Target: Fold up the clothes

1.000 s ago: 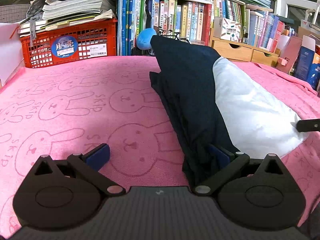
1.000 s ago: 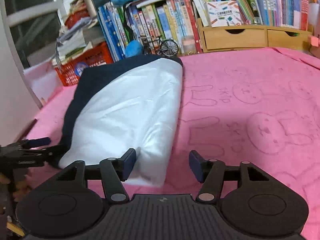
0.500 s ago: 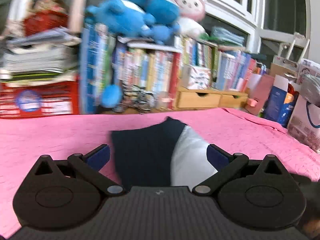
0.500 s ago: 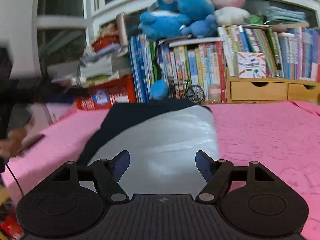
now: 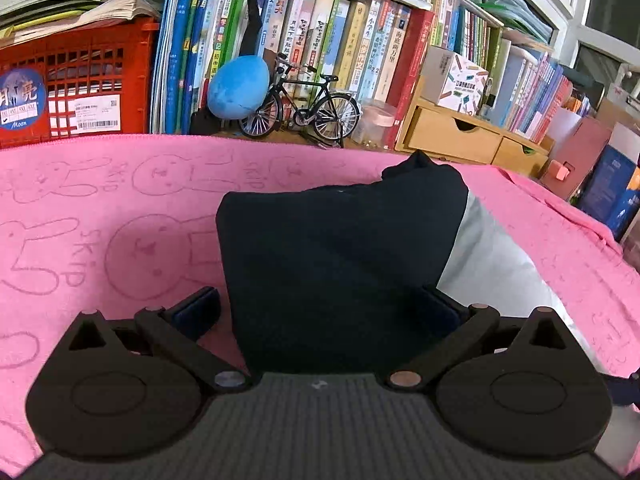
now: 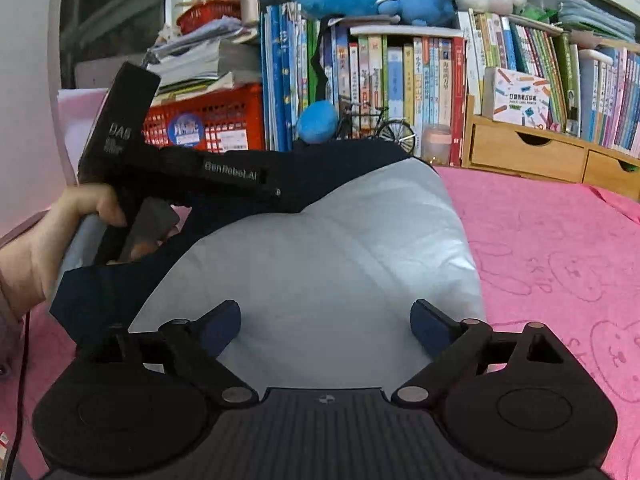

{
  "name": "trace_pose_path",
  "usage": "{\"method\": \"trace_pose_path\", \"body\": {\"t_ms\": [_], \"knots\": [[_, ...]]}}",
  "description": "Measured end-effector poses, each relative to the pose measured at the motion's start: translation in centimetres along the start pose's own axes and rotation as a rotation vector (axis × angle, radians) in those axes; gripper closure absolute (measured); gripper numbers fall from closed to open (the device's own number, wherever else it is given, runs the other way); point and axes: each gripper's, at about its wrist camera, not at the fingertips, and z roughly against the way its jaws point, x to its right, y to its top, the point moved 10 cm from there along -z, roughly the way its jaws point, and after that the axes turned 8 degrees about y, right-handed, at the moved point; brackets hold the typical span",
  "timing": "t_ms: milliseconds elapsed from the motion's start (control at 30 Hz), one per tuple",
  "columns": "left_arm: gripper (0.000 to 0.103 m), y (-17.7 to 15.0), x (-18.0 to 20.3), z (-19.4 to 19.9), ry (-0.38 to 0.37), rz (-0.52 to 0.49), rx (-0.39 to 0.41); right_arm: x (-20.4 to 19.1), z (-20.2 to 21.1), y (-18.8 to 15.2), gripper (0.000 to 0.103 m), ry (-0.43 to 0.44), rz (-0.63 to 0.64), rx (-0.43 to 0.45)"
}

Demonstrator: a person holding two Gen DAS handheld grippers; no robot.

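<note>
A folded garment lies on the pink bunny-print towel [image 5: 100, 208]; its dark navy part [image 5: 328, 248] is on the left and its white part [image 5: 492, 264] on the right. My left gripper [image 5: 318, 308] is open wide, with the navy cloth lying loose between its fingers. In the right wrist view a person's hand [image 6: 60, 232] holds that gripper's handle [image 6: 120, 128] over the navy edge [image 6: 104, 296]. My right gripper [image 6: 326, 324] is opening. The white part [image 6: 328, 248] lies between its blue pads, which do not press on it.
Behind the towel stand a red crate [image 5: 80, 84] stacked with papers, a row of books [image 5: 320, 40], a blue egg-shaped plush [image 5: 240, 88], a toy bicycle [image 5: 308, 104] and a wooden drawer box [image 5: 456, 136]. Cardboard boxes [image 5: 612, 184] stand at the right. Bare pink towel [image 6: 560, 248] stretches right of the garment.
The left gripper has swung from the navy edge to straddle the navy part. The right gripper's jaws have spread and now bracket the white part. In the right view the left gripper stands higher.
</note>
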Motion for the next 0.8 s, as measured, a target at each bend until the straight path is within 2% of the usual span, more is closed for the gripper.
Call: {"method": "trace_pose_path", "body": {"t_ms": [100, 300, 400, 500, 633, 733, 800], "knots": [[0.000, 0.3, 0.0, 0.1, 0.010, 0.002, -0.012, 0.0, 0.0, -0.2, 0.009, 0.011, -0.011, -0.008], [0.000, 1.6, 0.4, 4.8, 0.201, -0.083, 0.002, -0.2, 0.3, -0.2, 0.005, 0.033, -0.013, 0.001], [0.000, -0.1, 2.8, 8.5, 0.269, -0.199, 0.028, -0.3, 1.6, 0.0, 0.005, 0.079, -0.005, 0.030], [0.000, -2.7, 4.6, 11.3, 0.263, -0.207, -0.001, -0.4, 3.8, -0.2, 0.004, 0.110, -0.015, 0.016], [0.000, -6.6, 6.0, 13.0, 0.215, -0.135, -0.088, -0.6, 7.2, -0.9, 0.002, 0.159, -0.009, -0.015], [0.000, -8.5, 6.7, 13.6, 0.228, -0.121, -0.129, -0.4, 9.0, -1.7, 0.001, 0.132, 0.001, -0.048], [0.000, -9.2, 7.0, 14.2, 0.248, -0.130, -0.126, -0.2, 9.5, -2.3, 0.001, 0.097, 0.005, -0.077]]}}
